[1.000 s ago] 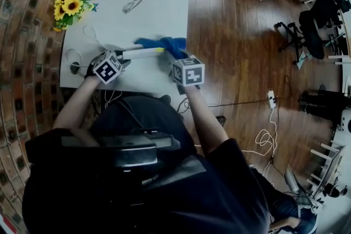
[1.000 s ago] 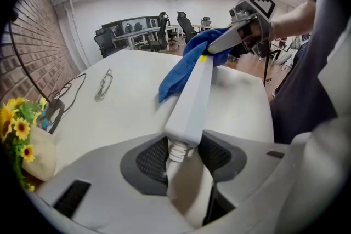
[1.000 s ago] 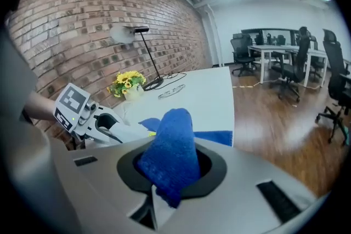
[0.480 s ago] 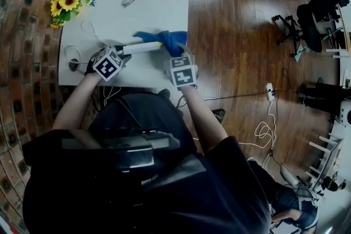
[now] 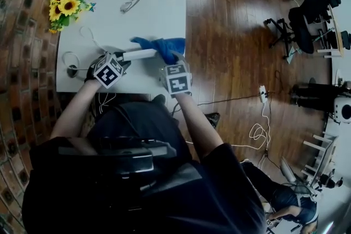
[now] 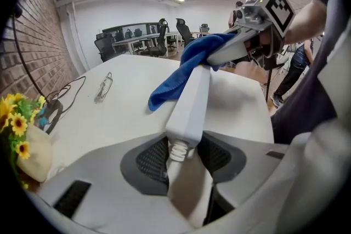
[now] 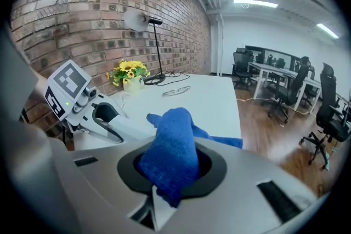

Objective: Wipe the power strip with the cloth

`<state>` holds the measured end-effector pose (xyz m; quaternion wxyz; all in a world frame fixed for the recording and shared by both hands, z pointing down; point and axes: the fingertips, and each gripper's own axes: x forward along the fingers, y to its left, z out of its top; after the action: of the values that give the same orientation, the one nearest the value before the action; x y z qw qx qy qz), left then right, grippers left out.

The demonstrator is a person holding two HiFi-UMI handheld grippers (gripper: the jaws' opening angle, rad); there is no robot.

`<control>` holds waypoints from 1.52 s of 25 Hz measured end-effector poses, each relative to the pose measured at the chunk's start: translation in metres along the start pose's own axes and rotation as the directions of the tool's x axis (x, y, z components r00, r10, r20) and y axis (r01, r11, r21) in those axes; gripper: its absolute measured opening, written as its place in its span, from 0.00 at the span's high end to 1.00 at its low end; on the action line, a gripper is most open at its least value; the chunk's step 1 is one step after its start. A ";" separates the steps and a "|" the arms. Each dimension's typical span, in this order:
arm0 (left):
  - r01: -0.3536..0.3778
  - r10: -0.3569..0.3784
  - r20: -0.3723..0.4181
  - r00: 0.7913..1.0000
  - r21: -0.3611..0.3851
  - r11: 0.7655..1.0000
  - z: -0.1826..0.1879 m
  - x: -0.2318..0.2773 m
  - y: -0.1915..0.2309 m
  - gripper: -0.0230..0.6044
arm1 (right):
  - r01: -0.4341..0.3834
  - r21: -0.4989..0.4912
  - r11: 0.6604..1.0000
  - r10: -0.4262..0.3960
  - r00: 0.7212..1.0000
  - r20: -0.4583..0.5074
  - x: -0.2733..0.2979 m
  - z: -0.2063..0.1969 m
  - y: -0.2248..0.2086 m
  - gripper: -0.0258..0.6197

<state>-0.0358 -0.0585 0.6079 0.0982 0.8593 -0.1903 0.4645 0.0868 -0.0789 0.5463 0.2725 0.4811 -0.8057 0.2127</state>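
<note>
White worktop [image 5: 159,3] along a brick wall, wooden floor running off to the right, and the head view is looking steeply down on it. The left tongs [image 5: 123,59] are holding one end of the white power strip [image 5: 140,54], which is stretching across the near part of the worktop. The blue cloth [image 5: 162,45] is bunching over the strip's other end, and the right tongs [image 5: 170,58] are coming in at it from the near side. Sunflowers [image 5: 64,5] and a pair of glasses [image 5: 132,1] are sitting well apart at the far end.

Over to the left gripper view: the jaws are standing roughly half open and clamping the strip's cord end, a pad pressing on either side. The strip [image 6: 189,104] is jutting straight out, apparently raised off the worktop, with the cloth [image 6: 186,63] draping over its far tip.

Now the right gripper view: these jaws are nearly together, pinching a thick fold of the cloth [image 7: 170,153], which is humping up in front and spilling toward the strip.

By my reading, the wiping is under way at the strip's far end. The next move is calling for the right tongs to draw the cloth along the strip toward the left tongs. The left will need to brace it firmly so the cloth is rubbing rather than pushing it aside.
</note>
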 end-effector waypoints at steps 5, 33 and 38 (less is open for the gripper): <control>0.010 -0.010 0.008 1.000 0.007 1.000 0.001 0.000 -0.002 0.69 | 0.001 0.043 0.999 -0.001 1.000 0.003 0.001 0.000 0.006 0.87; 0.121 -0.124 0.044 0.991 0.048 0.991 0.001 -0.004 -0.005 0.71 | -0.136 0.045 0.990 0.137 0.991 -0.009 0.033 0.019 0.098 0.87; 0.162 -0.164 0.045 0.985 0.044 0.986 0.001 -0.004 -0.005 0.71 | -0.135 0.062 0.989 0.137 0.990 -0.015 0.037 0.021 0.105 0.87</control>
<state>-0.0350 -0.0531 0.6037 0.1138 0.8848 -0.1121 0.4377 -0.0256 -0.0687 0.5456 0.2504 0.4310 -0.8271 0.2598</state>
